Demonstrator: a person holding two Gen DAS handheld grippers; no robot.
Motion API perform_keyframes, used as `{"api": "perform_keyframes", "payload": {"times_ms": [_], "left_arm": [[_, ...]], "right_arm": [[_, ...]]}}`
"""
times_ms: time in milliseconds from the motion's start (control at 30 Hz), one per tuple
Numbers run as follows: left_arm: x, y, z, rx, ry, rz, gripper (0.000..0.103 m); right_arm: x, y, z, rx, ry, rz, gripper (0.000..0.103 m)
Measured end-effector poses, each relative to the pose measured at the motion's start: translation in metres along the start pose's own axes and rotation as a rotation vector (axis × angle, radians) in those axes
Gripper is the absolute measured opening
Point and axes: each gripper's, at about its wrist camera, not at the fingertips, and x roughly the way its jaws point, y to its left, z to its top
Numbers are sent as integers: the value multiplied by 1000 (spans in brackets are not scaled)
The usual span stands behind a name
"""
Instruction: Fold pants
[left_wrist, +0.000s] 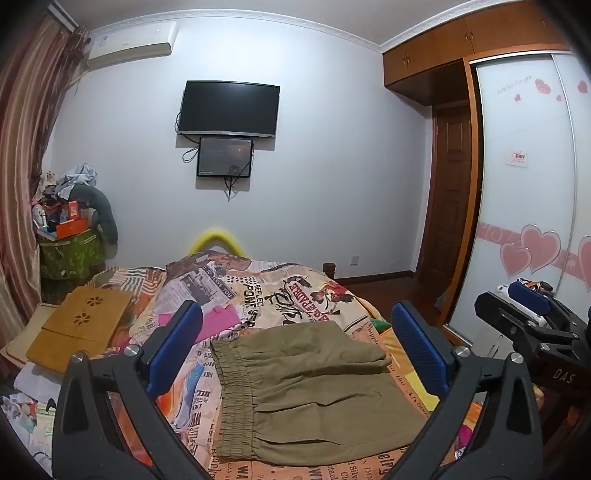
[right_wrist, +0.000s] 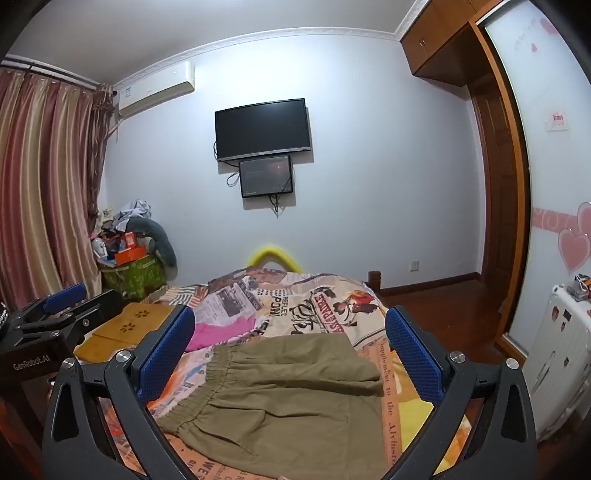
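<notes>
So we've got the olive pants lying folded up on the bed, down at the near end on the newspaper-print cover, elastic waistband toward the bed's left edge. Both our tongs are spread wide with nothing in them: the left tongs hang over the pants, the right tongs just beside them. A wooden lap tray sits at the bed's left edge, with a pink cloth between it and the pants.

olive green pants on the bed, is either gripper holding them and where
Neither: left gripper and right gripper hang open above the olive green pants.
</notes>
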Motion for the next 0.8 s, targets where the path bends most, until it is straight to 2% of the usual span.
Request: {"api": "perform_keyframes", "payload": {"times_ms": [800], "left_arm": [[0, -1, -6, 10, -9, 8, 103]], "right_arm": [[2, 1, -1, 9, 9, 0, 103]]}}
